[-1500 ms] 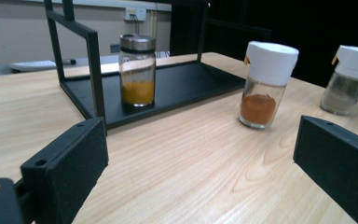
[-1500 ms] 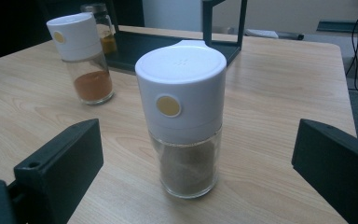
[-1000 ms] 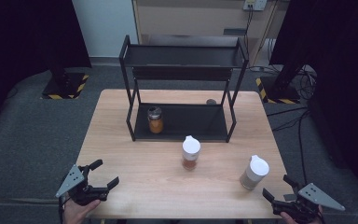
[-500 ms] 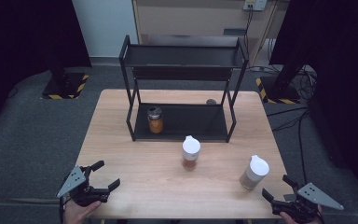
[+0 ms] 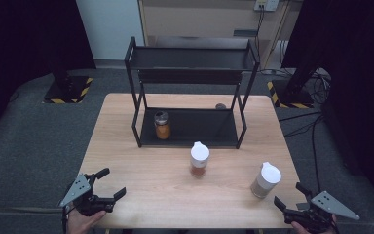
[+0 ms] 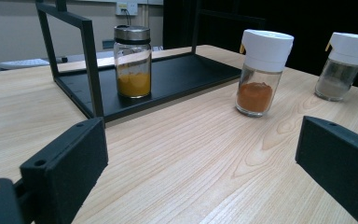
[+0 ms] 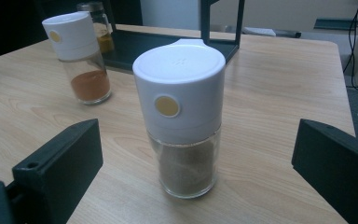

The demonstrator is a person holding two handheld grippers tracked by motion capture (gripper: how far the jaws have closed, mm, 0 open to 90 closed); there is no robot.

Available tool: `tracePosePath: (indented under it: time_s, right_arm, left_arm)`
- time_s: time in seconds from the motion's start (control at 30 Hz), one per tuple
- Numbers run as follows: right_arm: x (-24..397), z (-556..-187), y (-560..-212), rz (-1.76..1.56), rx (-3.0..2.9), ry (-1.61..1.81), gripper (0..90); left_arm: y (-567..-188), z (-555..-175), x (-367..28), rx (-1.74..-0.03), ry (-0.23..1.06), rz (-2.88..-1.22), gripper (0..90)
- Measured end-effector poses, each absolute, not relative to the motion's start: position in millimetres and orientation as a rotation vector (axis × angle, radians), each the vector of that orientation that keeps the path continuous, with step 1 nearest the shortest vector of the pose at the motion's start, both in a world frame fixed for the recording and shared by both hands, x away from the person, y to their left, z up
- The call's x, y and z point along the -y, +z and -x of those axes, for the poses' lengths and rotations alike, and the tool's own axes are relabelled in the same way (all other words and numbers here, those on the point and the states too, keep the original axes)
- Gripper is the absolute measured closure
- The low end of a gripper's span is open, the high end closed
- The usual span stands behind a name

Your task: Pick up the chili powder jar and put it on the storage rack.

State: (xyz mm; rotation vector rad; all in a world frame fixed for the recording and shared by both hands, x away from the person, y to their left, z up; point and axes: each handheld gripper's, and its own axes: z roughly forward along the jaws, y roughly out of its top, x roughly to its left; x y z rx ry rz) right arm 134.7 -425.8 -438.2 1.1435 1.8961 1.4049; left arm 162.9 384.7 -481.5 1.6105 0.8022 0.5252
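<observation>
1. Your right claw (image 5: 293, 199) hovers at the near right corner of the light wooden counter (image 5: 141, 146), its jaws spread wide and gripping nothing.
2. Just beyond it stands the clear glass shaker with a white cap and grey-brown powder (image 5: 266, 180), upright on the counter. In the right gripper view this shaker (image 7: 182, 116) sits centred between your jaws but ahead of them, not touching either one.
3. Your left claw (image 5: 108, 184) is at the near left corner of the counter, jaws also spread and empty, well apart from every jar.
4. A second clear glass shaker with a white cap and reddish-brown powder (image 5: 199, 159) stands upright near the middle of the counter, just in front of the black metal two-tier rack (image 5: 190, 75).
5. On the rack's lower shelf, toward its left end, stands a glass jar with a metal lid and orange-yellow powder (image 5: 162, 125), upright.
6. In the left gripper view the jar (image 6: 132, 61) is on the left, the reddish shaker (image 6: 261, 72) in the middle and the grey-brown shaker (image 6: 342, 65) far right.
</observation>
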Motion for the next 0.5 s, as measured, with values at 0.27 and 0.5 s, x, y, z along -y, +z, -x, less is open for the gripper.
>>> tracePosePath:
  time_s: [0.27,0.5]
  right_arm:
    - [426,-133,-433,-1.149,-1.894,1.414,3.2]
    - [428,-133,-426,-1.149,-1.896,1.441,3.0]
  left_arm:
    - [-480,-164,-384,-0.816,0.518,-1.622,1.1]
    - [-479,-165,-381,-0.820,0.524,-1.648,0.7]
